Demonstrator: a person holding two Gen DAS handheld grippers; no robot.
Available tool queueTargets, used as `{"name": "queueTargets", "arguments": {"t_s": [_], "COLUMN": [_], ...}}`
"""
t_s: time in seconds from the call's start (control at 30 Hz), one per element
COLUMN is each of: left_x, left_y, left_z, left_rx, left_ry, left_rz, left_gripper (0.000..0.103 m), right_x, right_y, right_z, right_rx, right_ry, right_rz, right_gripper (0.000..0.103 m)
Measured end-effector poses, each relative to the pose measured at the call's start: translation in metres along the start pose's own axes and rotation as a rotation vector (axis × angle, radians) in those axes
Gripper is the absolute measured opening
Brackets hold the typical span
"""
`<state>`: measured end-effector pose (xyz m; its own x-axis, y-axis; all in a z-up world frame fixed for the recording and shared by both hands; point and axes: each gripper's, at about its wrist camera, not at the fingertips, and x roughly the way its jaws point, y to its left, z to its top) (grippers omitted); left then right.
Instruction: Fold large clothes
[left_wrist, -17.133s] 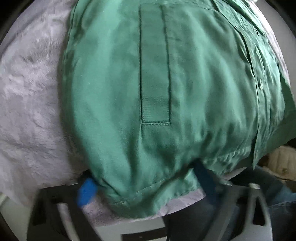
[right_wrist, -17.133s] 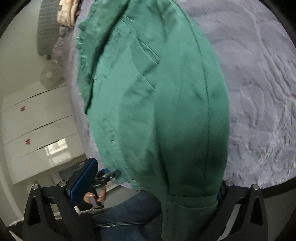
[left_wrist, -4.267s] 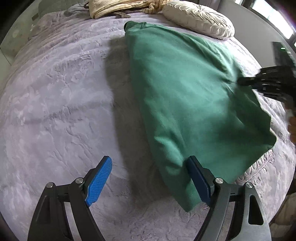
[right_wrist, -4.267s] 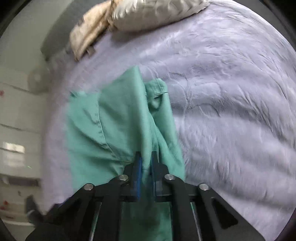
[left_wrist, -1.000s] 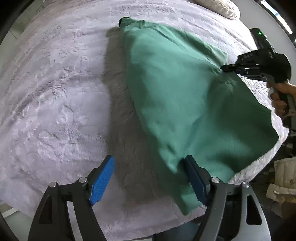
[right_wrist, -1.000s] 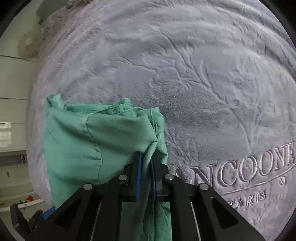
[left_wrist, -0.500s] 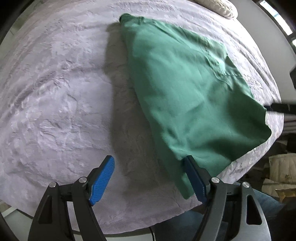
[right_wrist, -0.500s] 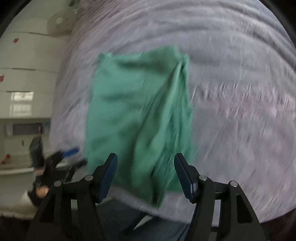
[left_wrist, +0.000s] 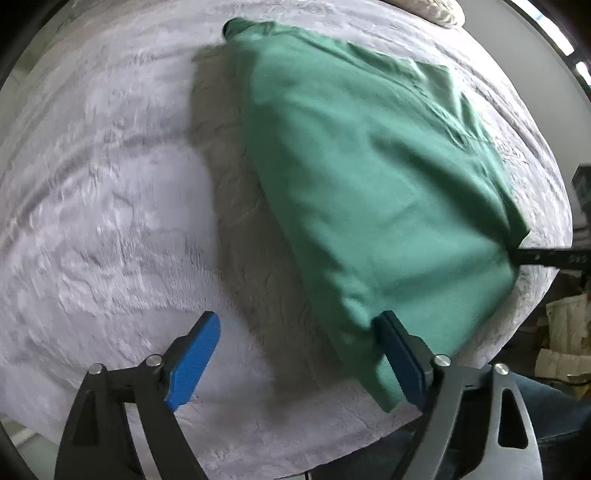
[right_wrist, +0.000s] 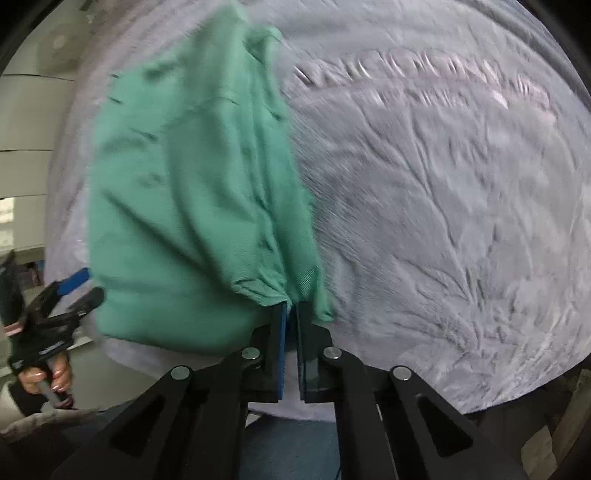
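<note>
green shirt (left_wrist: 369, 177) is lying partly folded on a bed covered with a pale lilac plush blanket (left_wrist: 110, 206), sitting toward the near edge of the bed, its far tip pointing up toward a cream pillow (left_wrist: 436, 11) at the top of the left wrist view. left gripper (left_wrist: 299, 354) is pointing almost straight down over the blanket, its blue-padded fingers (left_wrist: 192, 354) spread wide and the jaws opening further; the near left corner of the shirt is lying just inside the right-hand finger, touching or overlapping it, but nothing is being pinched. right gripper (right_wrist: 290, 314) is at the shirt's other near corner, its fingers pressed nearly together and pinching a bunched fold of green fabric (right_wrist: 291, 291) between the tips. in the right wrist view the shirt (right_wrist: 192, 206) is looking wrinkled and motion-blurred, with embossed lettering on the blanket (right_wrist: 443, 184) running across the top right, too smeared to read. a hand (right_wrist: 48, 376) is gripping the left gripper's handle at the left edge of that view. blue jeans are showing below the bed edge in both views.
</note>
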<state>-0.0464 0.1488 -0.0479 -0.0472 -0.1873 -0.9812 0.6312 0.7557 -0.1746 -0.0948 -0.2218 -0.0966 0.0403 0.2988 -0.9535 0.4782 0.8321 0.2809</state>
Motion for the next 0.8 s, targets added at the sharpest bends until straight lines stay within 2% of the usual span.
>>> {"name": "queueTargets", "arguments": {"t_s": [0.1,0.23,0.3,0.4,0.5,0.63,0.8], "left_x": [-0.008,-0.002,0.006,0.018,0.021,0.017,0.017], "left_y": [0.002,-0.007,-0.007,0.000,0.006,0.004,0.009], "left_z": [0.001,-0.011,-0.016,-0.021,-0.022,-0.020,-0.021], "left_rx": [-0.015,0.073,0.072,0.039,0.001,0.027,0.001], "left_ry": [0.006,-0.015,-0.026,-0.036,-0.028,-0.038,-0.029], "left_rz": [-0.008,0.052,0.059,0.071,0.051,0.081,0.074], "left_gripper": [0.088,0.088,0.088,0.098,0.098,0.098,0.098], "right_x": [0.004,0.010,0.018,0.026,0.029,0.023,0.007], "right_y": [-0.008,-0.005,-0.003,-0.004,-0.004,0.006,0.011], "right_z": [-0.001,0.002,0.005,0.003,0.004,0.003,0.002], "right_rx": [0.045,0.027,0.029,0.028,0.022,0.013,0.003], "right_ry": [0.001,0.011,0.011,0.003,0.001,0.001,0.001], "right_rz": [0.022,0.018,0.023,0.026,0.015,0.013,-0.009], "right_gripper": [0.004,0.003,0.002,0.002,0.002,0.002,0.003]}}
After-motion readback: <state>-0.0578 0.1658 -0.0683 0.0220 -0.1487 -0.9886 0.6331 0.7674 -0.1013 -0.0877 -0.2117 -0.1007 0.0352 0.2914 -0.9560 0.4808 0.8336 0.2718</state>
